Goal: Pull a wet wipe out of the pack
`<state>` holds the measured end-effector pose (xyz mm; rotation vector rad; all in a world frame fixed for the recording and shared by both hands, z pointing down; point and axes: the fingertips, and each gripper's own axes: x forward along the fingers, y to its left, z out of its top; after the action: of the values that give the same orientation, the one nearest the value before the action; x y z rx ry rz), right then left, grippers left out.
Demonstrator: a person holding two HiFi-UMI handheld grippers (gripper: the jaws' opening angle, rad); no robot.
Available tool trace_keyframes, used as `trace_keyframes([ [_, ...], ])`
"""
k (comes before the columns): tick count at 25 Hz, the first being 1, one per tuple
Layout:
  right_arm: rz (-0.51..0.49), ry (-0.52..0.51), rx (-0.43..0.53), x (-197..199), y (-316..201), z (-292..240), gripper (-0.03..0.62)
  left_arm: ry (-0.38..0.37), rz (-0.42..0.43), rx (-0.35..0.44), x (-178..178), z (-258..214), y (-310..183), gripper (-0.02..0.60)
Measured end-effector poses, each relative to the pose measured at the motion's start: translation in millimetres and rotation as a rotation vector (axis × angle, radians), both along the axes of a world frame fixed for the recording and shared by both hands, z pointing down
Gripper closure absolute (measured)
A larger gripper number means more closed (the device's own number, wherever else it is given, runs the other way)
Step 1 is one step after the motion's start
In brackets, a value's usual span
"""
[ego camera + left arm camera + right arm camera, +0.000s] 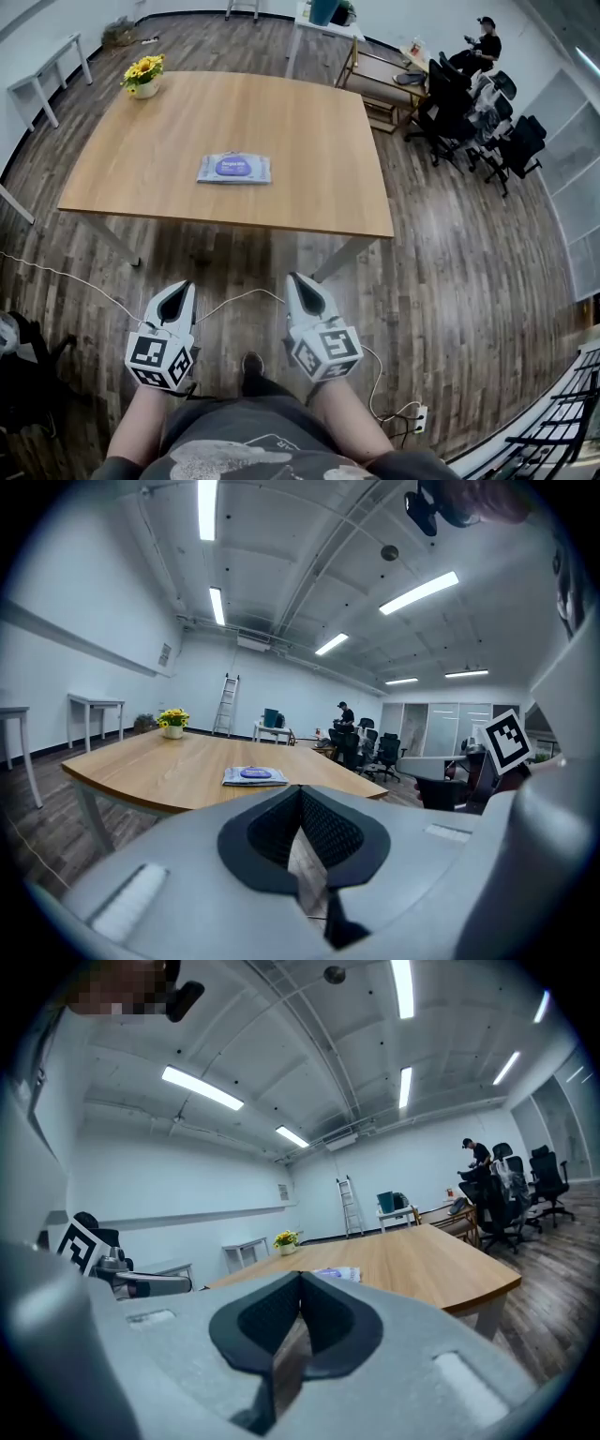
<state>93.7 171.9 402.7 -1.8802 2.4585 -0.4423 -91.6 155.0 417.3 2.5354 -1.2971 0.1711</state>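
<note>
Plainly purple-labelled, the wipe pack bears print too small to read.

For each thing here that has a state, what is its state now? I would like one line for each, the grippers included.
left gripper: jaws shut, empty, short of the table.
right gripper: jaws shut, empty, also short of the table.
wet wipe pack: lying flat on the table, untouched, no wipe sticking out.
flower pot: upright near the table's far left corner.

Wooden table standing on plank floor, carrying wipes pack mid-top, flower pot sitting at far-left corner.
</note>
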Motion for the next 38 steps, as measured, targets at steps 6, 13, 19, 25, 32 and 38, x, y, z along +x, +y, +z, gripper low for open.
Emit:
trace_keyframes([
  [6,-0.064,-0.002,0.007,11,-34,-1,0.602,-0.011,-0.067,0.023,9,-8,-31,0.563],
  [13,-0.102,0.011,-0.007,10,-67,4,0.602,-0.017,-0.082,0.059,18,-16,-66,0.563],
  [19,-0.087,0.059,-0.006,11,-101,4,0.602,-0.022,-0.058,0.061,23,-6,-115,0.563],
  [25,-0.044,0.102,-0.042,18,-158,14,0.602,-0.023,-0.021,0.065,28,2,-183,0.563],
  [32,0.003,0.105,-0.047,5,-227,8,0.602,-0.016,0.018,0.065,22,-1,-252,0.563],
  [38,0.054,0.187,-0.14,2,-277,34,0.602,-0.059,0.135,-0.01,37,35,-298,0.563],
])
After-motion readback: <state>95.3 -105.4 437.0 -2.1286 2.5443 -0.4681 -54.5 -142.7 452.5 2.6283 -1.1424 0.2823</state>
